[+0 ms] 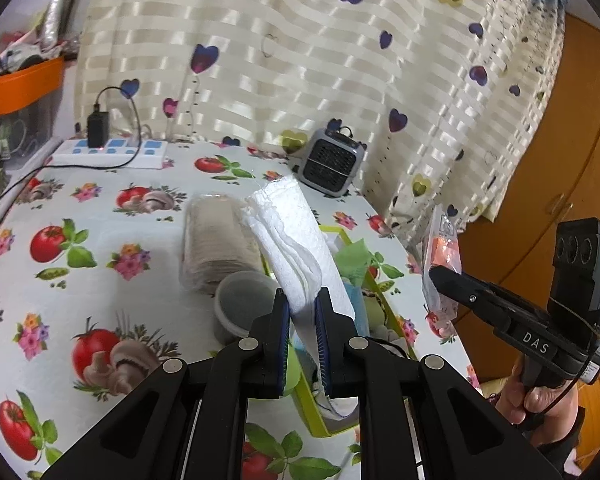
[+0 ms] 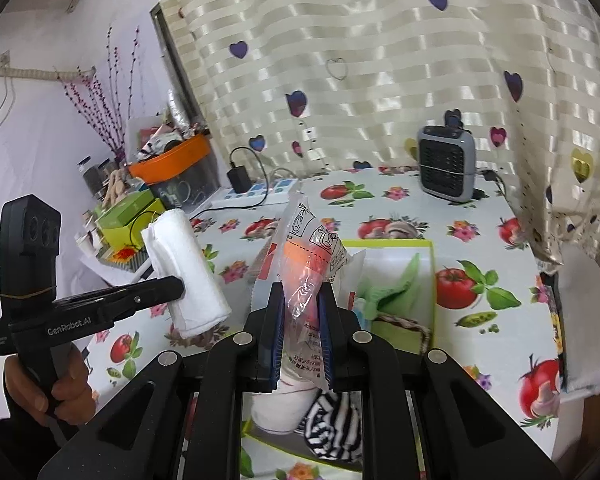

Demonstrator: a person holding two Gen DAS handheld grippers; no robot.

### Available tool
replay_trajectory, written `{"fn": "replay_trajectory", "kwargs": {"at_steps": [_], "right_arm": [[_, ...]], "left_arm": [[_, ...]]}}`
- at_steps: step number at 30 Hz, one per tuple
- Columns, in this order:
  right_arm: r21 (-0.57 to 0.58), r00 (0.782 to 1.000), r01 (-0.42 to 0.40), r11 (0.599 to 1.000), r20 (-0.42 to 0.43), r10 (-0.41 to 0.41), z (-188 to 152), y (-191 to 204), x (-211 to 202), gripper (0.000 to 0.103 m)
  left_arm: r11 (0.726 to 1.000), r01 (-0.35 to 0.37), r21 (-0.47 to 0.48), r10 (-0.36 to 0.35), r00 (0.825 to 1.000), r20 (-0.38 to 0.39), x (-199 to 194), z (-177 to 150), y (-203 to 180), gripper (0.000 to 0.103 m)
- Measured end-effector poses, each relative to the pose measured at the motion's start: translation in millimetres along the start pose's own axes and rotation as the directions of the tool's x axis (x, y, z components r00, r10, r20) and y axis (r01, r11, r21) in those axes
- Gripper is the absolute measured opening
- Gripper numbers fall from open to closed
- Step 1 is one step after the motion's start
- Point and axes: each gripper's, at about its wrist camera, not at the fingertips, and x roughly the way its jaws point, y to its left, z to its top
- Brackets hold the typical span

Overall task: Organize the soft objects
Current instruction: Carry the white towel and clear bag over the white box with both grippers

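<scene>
Left hand-held gripper [image 1: 302, 312] pinches the rolled white towel [image 1: 296, 240] and right hand-held gripper [image 2: 300, 312] pinches a slick plastic packet [image 2: 308, 268], both above the green tray [image 2: 430, 276] on the desk [image 1: 100, 240]; packet could probably slip out.

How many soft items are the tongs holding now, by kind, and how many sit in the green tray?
White rolled towel, in left tongs: 1
Clear plastic packet with orange contents, in right tongs: 1
Green cloth in green tray: 1
Striped black-and-white cloth in tray: 1
Total: 4
</scene>
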Motion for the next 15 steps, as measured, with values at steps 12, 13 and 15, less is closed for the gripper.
{"fn": "replay_trajectory", "kwargs": {"at_steps": [12, 13, 15], "right_arm": [[0.102, 0.999, 0.034, 0.994, -0.039, -0.03, -12.0, -41.9, 13.8, 0.016], [0.107, 0.998, 0.038, 0.993, -0.044, -0.034, -13.2, -44.6, 15.5, 0.016], [0.114, 0.998, 0.043, 0.993, -0.053, -0.037, -14.6, -48.7, 18.8, 0.017]], "left_arm": [[0.999, 0.019, 0.04, -0.017, 0.999, -0.043, 28.0, 4.4, -14.6, 0.012], [0.999, 0.019, 0.04, -0.017, 0.999, -0.045, 30.2, 5.3, -15.0, 0.012], [0.999, 0.019, 0.042, -0.017, 0.999, -0.051, 36.5, 7.5, -15.7, 0.012]]}}
